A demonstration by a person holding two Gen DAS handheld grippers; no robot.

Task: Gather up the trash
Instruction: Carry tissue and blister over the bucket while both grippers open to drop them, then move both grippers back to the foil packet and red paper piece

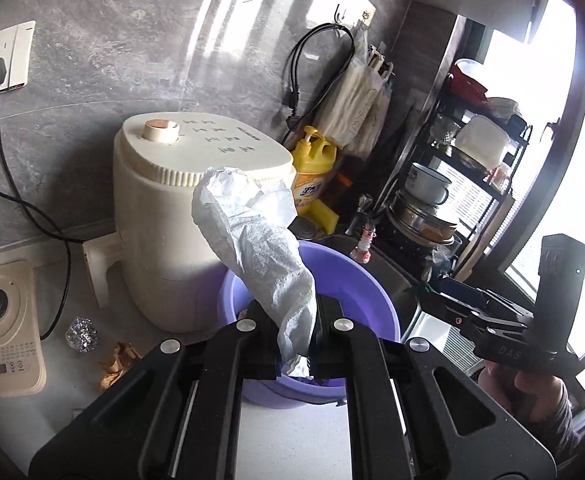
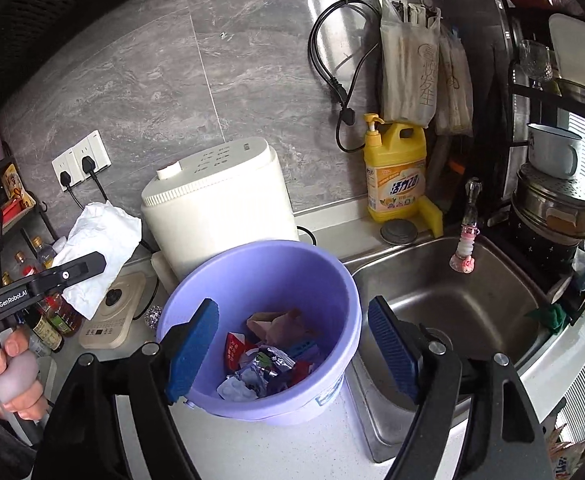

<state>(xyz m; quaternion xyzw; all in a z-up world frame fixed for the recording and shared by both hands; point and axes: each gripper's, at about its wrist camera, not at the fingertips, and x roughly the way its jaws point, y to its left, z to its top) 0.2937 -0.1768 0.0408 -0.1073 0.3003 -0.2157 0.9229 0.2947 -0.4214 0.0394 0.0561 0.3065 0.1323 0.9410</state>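
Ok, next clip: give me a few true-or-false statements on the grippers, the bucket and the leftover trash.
1. The left gripper is shut on a white paper towel. True.
2. The right gripper holds a wrapper. False: its fingers stand open and empty.
3. The purple bucket is empty. False: wrappers and paper lie inside.
4. A foil ball and crumpled brown paper lie on the counter. True.
5. The bucket stands inside the sink. False: it stands on the counter beside it.

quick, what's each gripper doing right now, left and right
Left gripper: shut on the white paper towel, near the purple bucket.
Right gripper: open, nothing between its pads, over the bucket.
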